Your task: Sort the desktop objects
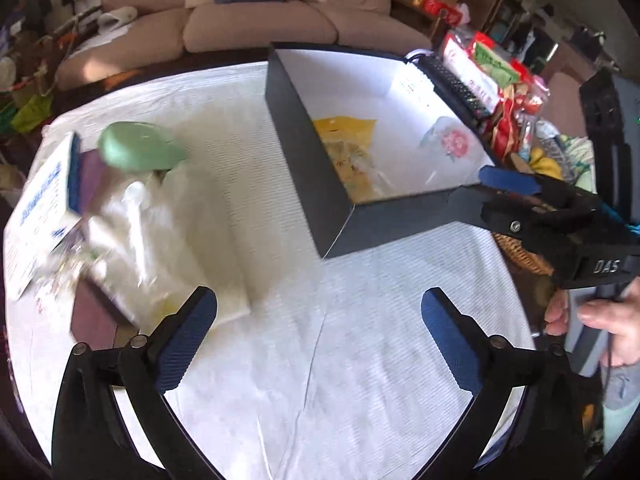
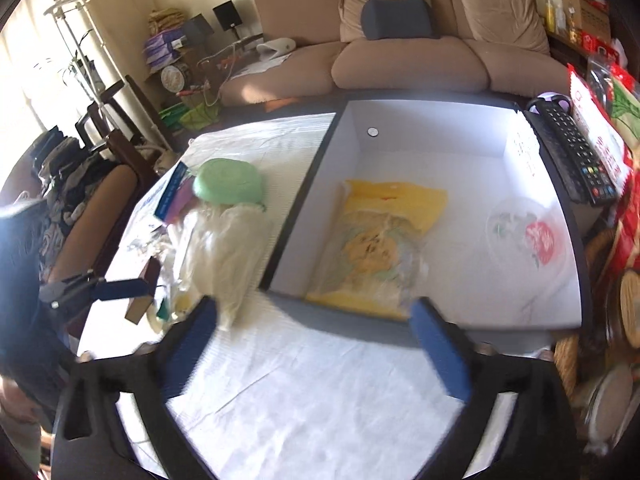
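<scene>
A black box with white inside walls (image 1: 304, 152) (image 2: 296, 216) stands on the white cloth. In it lie a yellow packet (image 1: 348, 148) (image 2: 384, 232) and a clear bag with a red flower print (image 1: 452, 144) (image 2: 532, 236). Left of the box is a pile: a green lid (image 1: 136, 148) (image 2: 228, 184), a white plastic bag (image 1: 152, 232) (image 2: 228, 248), a blue-and-white carton (image 1: 44, 208) and a brown block (image 1: 96, 316). My left gripper (image 1: 316, 300) stands open over bare cloth, right of the pile. My right gripper (image 2: 316, 312) is open and holds nothing, just before the box's near wall.
A black remote control (image 2: 572, 156) (image 1: 452, 80) lies along the box's right rim. Red and green snack packets (image 1: 492, 76) and a wicker basket (image 1: 520, 256) crowd the table's right edge. A beige sofa (image 2: 400, 60) stands behind. A person's hand (image 1: 600, 320) holds the right gripper.
</scene>
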Available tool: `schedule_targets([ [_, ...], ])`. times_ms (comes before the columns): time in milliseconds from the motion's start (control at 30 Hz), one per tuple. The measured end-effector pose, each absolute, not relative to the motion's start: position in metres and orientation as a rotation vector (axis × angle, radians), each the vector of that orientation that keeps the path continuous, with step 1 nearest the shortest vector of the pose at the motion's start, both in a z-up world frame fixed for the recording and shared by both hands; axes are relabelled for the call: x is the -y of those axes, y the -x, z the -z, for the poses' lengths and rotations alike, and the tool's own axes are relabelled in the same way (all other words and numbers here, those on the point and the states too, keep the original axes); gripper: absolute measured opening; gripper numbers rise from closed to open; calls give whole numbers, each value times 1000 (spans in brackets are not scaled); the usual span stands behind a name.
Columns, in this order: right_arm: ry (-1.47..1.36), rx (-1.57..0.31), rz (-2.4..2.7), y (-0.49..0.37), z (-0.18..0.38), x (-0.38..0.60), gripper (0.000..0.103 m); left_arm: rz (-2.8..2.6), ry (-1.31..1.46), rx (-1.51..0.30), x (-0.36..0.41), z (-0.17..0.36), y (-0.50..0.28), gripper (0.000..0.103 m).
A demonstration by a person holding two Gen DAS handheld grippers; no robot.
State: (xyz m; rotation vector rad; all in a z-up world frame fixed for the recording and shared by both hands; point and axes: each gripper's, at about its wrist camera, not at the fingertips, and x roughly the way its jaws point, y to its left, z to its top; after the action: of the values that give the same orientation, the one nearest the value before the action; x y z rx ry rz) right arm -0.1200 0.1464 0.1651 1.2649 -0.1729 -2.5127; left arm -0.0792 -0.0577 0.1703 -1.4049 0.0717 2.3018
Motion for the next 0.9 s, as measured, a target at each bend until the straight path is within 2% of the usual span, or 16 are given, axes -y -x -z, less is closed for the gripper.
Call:
schedule_targets([
  [700,-1130,126,2655,-5,-217,-119,103,-2535,1250,-107,87,-232,-35,103],
  [900,-1110,127,2625,-26,-215,-101,103,-2571,1273,14,133,-219,-53,103],
])
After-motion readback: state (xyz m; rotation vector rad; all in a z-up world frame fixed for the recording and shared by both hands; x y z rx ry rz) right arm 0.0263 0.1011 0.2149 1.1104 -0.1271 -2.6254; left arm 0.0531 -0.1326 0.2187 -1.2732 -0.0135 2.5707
